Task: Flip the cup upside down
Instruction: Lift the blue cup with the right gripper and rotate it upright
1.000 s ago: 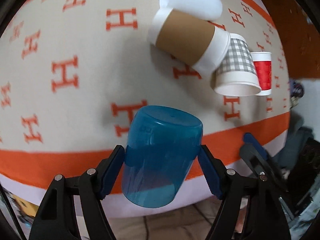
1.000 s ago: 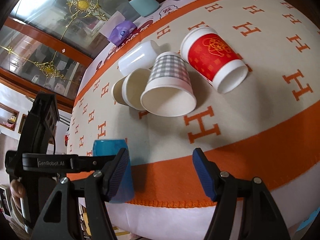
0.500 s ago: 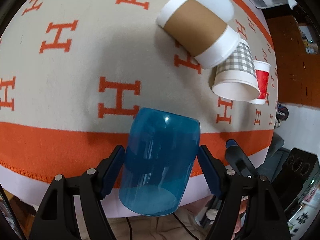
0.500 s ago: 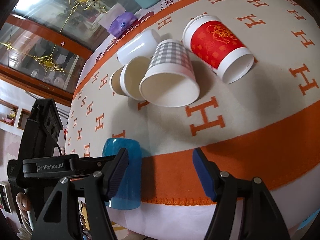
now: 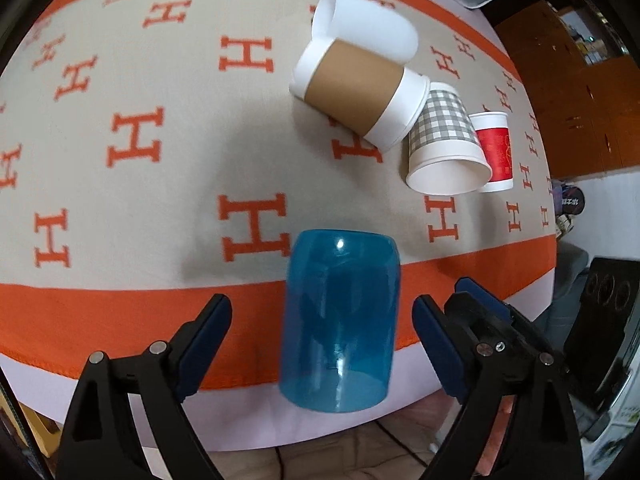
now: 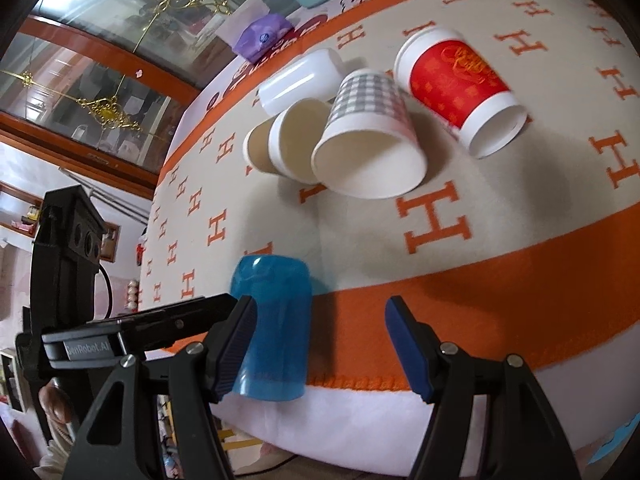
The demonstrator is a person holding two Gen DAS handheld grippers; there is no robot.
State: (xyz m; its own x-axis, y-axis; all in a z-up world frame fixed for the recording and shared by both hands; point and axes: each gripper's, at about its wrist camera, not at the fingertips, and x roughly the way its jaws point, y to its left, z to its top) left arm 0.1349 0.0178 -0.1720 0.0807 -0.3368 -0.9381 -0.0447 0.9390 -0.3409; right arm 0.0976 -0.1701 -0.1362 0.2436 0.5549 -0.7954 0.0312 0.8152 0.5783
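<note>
The blue cup (image 5: pixel 340 320) stands upside down on the orange border of the bench (image 5: pixel 120 312) near its edge. The left hand-held gripper (image 5: pixel 322 326) straddles it, jaws wide, touching nothing. The right hand-held gripper (image 6: pixel 320 344) hovers beside it, equally wide and empty.

The translucent cup (image 5: pixel 340 320) stands mouth-down near the front edge of the bench (image 5: pixel 120 80), between the spread fingers of the left claw (image 5: pixel 322 330), touching neither; behind it and to the right, 4 cups lie on their sides in a touching row: the plain cup (image 5: pixel 368 28) farthest back, then the sleeved cup (image 5: pixel 356 92), the checked cup (image 5: pixel 444 136), and the patterned cup (image 5: pixel 496 146) rightmost.
</note>
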